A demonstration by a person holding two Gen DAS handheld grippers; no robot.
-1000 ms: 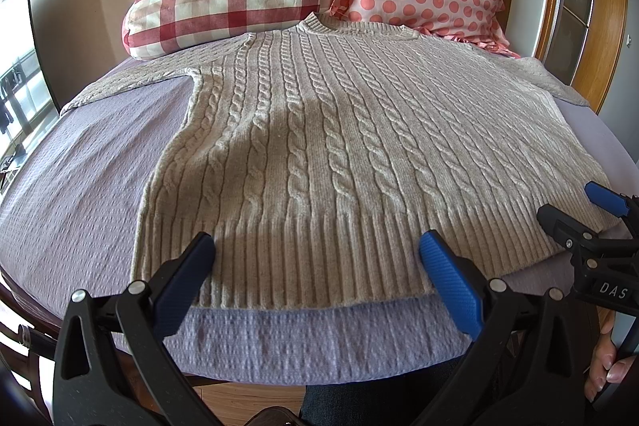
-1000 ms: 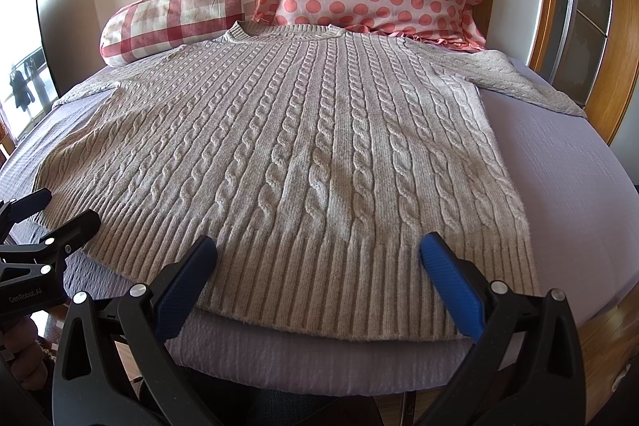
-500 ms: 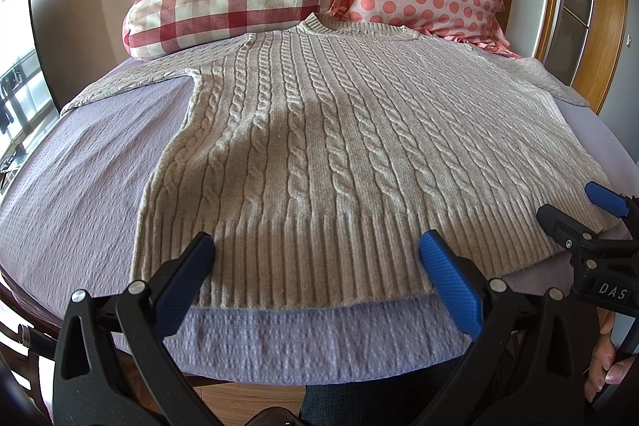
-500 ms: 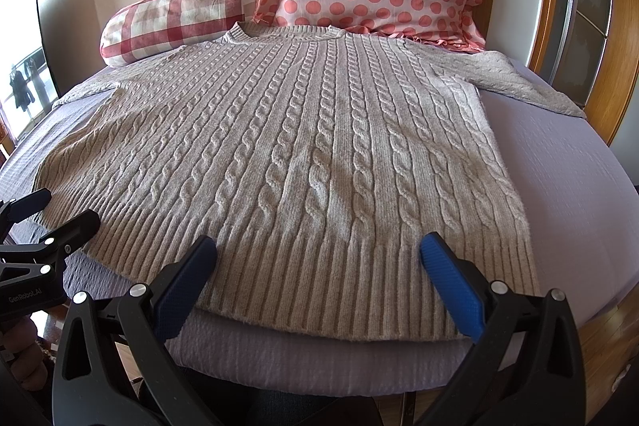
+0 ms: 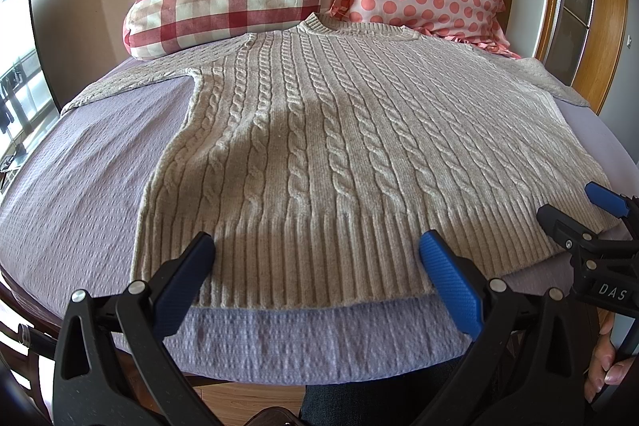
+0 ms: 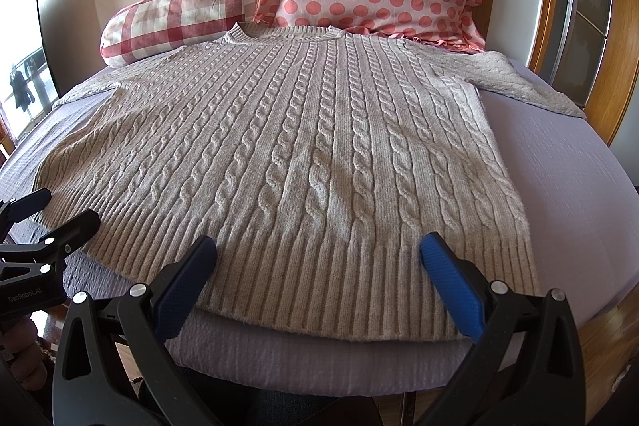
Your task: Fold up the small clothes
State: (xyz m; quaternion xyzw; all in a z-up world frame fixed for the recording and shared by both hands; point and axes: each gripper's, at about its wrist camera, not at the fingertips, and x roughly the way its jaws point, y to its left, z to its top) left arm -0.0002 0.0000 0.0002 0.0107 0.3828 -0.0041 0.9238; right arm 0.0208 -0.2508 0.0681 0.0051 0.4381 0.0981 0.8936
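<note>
On the bed (image 5: 80,162), the sweater (image 5: 339,146) hem fills lower centre, just ahead of the spread, empty left gripper (image 5: 315,266) and right gripper (image 6: 317,266).

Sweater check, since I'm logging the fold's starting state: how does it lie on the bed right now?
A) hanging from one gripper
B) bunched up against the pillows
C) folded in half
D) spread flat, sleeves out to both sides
D: the sweater lies spread flat on the bed, a sleeve stretched to each side, both grippers open and empty near its hem.
</note>
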